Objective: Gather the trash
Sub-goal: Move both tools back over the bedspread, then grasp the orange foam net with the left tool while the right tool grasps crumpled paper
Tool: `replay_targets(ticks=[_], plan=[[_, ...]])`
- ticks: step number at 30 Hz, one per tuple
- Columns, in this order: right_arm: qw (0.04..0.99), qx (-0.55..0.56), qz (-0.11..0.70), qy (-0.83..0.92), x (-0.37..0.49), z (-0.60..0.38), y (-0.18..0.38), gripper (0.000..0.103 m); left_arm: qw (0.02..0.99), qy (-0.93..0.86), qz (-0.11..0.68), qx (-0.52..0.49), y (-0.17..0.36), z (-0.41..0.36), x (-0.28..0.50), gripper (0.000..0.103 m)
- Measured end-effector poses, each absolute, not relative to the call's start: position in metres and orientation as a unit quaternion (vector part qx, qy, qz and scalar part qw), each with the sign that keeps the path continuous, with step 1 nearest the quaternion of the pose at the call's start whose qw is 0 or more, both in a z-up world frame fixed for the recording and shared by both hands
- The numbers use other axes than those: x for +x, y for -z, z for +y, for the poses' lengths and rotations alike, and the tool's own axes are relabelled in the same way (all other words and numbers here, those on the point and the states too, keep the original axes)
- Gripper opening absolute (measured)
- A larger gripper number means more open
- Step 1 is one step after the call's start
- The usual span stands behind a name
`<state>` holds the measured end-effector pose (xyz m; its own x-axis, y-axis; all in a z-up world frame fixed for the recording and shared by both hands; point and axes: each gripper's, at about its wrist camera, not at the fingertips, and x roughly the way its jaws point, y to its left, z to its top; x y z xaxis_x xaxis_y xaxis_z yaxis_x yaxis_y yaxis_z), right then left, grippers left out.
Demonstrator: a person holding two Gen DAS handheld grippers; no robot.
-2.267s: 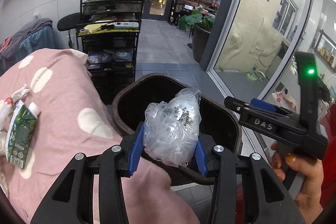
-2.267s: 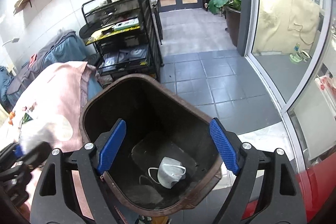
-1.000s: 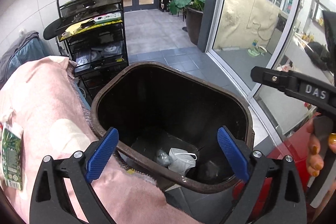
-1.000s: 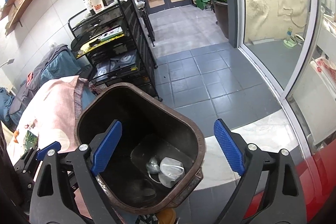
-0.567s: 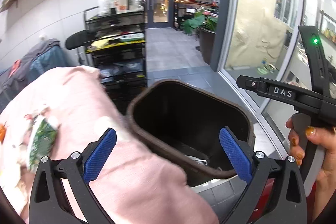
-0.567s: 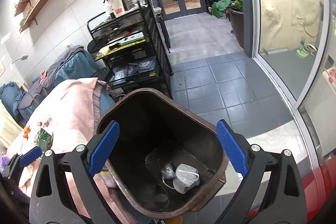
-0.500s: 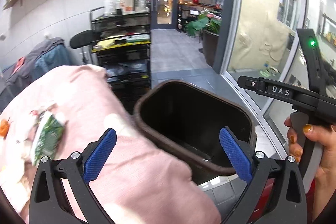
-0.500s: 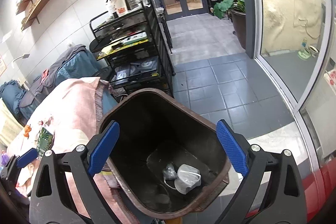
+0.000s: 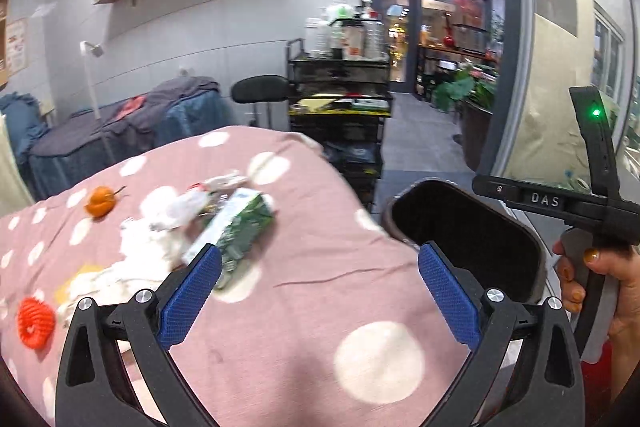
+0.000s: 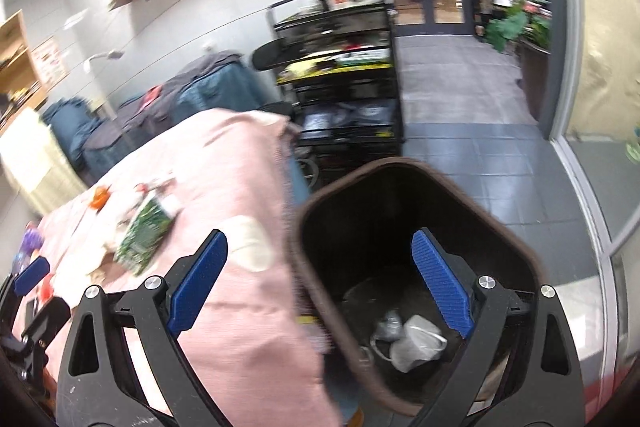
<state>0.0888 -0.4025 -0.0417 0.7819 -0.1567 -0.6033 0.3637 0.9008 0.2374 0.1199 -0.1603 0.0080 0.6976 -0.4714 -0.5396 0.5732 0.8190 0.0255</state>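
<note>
The left claw (image 9: 318, 287) hangs spread wide and empty above the pink dotted tabletop (image 9: 320, 327), with the green carton (image 9: 236, 231) and white wrappers (image 9: 160, 235) lying just beyond its left finger. The right claw (image 10: 320, 281) is likewise released, straddling the brown bin's rim (image 10: 296, 227), where a crumpled mask (image 10: 416, 343) lies at the bottom.

— What is spread over the table (image 9: 304, 311)?
— A pink cloth with white dots.
— And what is seen on it?
— A green carton (image 9: 236, 231), crumpled white tissue (image 9: 144, 247), an orange fruit (image 9: 101, 201) and a red ring-shaped item (image 9: 35, 322).
</note>
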Motion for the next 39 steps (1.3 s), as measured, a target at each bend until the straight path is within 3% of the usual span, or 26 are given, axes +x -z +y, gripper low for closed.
replay_targets(ticks=[26, 31, 39], plan=[[0.917, 0.053, 0.367, -0.143, 0.168, -0.175, 0.048, 0.092, 0.944, 0.007, 0.328, 0.006, 0.038, 0.1, 0.165, 0.097], [0.899, -0.013, 0.389, -0.201, 0.175, -0.116, 0.056, 0.092, 0.936, -0.03, 0.351, -0.013, 0.046, 0.149, 0.198, 0.097], [0.871, -0.213, 0.393, -0.204, 0.19, -0.035, 0.09, 0.092, 0.921, -0.029, 0.387, 0.019, 0.065, 0.163, 0.245, 0.095]])
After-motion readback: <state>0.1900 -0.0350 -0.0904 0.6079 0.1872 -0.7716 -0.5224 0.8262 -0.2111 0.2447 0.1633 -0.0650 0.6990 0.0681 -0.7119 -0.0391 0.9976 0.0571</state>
